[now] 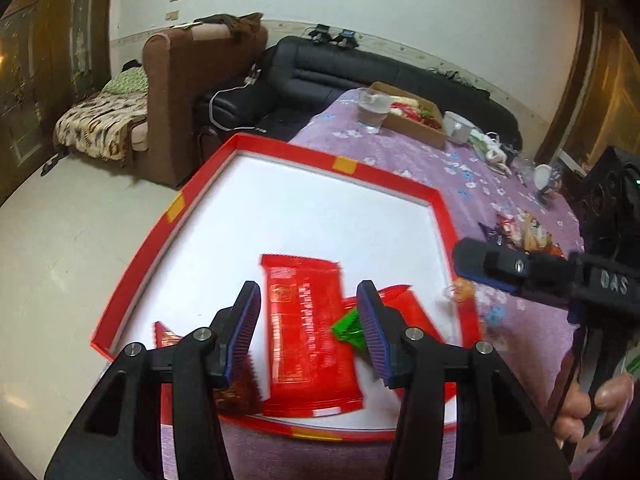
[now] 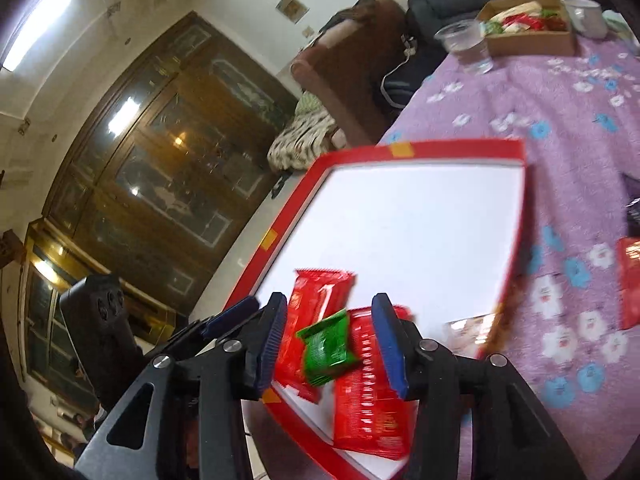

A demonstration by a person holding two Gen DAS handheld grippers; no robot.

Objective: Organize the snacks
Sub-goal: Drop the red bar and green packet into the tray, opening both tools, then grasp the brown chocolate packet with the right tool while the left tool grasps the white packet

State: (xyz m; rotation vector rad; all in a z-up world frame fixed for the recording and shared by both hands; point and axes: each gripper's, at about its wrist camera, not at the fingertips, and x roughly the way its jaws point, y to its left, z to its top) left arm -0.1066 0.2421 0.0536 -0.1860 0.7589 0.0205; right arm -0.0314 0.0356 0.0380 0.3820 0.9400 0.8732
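A red-rimmed tray (image 1: 392, 182) with a white floor lies on the purple flowered tablecloth; it also shows in the right wrist view (image 2: 460, 148). Inside lie red snack packets (image 1: 310, 340) and a small green packet (image 1: 348, 330), seen too in the right wrist view as red packets (image 2: 372, 384) and the green one (image 2: 326, 346). My left gripper (image 1: 310, 328) is open above the big red packet. My right gripper (image 2: 330, 344) is open over the green packet; it shows in the left wrist view (image 1: 480, 264) at the tray's right edge.
More loose snack packets (image 1: 520, 232) lie on the cloth right of the tray, one red (image 2: 630, 280). A glass of water (image 1: 372, 110), a brown cardboard box of snacks (image 1: 416, 116) and a white cup (image 1: 458, 126) stand at the table's far end. Sofas behind.
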